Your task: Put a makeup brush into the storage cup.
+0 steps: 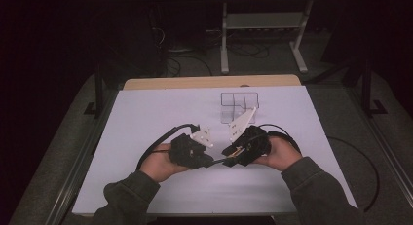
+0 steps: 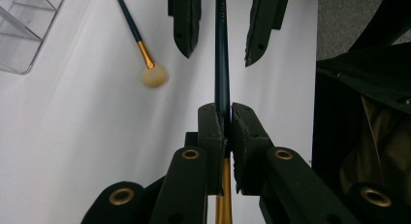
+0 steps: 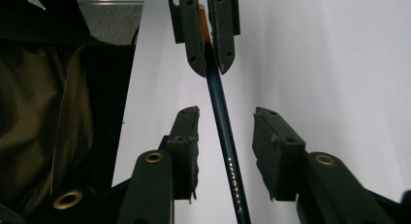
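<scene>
item: dark blue brush handle [image 2: 222,49] with a gold ferrule [image 2: 223,204] — held above the white table [image 1: 146,118], in front of the clear organizer [image 1: 238,107], between the two tools.

left tool [image 1: 210,161]: closed on the brush handle, pads pressed on both sides of it just past the ferrule; seen again in the right gripper view [image 3: 207,69], clamped on the shaft.

right tool [image 1: 227,153]: jaws apart, one on each side of the handle, pads not touching it; in the right gripper view [image 3: 227,124] clear gaps show on both sides of the shaft.

second brush [image 2: 140,42]: lies on the table beside the organizer's corner [image 2: 24,30], pale bristle head [image 2: 154,76] pointing away from it — untouched by either tool.
</scene>
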A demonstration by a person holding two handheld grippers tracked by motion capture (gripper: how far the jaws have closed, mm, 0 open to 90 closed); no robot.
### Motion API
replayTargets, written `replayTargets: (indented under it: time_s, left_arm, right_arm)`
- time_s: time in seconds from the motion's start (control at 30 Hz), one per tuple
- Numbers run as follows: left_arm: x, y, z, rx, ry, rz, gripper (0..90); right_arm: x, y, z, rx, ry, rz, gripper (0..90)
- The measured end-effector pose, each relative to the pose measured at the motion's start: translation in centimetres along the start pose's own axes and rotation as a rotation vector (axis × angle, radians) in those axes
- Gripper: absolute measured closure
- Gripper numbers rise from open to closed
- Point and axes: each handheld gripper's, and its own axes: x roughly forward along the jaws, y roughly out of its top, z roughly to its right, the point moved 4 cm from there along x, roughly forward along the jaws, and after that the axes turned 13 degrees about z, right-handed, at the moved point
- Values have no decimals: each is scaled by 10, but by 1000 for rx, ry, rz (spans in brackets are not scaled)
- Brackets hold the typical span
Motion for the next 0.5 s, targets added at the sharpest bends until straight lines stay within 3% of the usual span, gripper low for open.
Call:
replayTargets:
  time_s: [0.5]
  left_arm:
    - [3,3,3,5,-16,3,834]
  right_arm:
    - [3,-2,1,-5,58,-16,744]
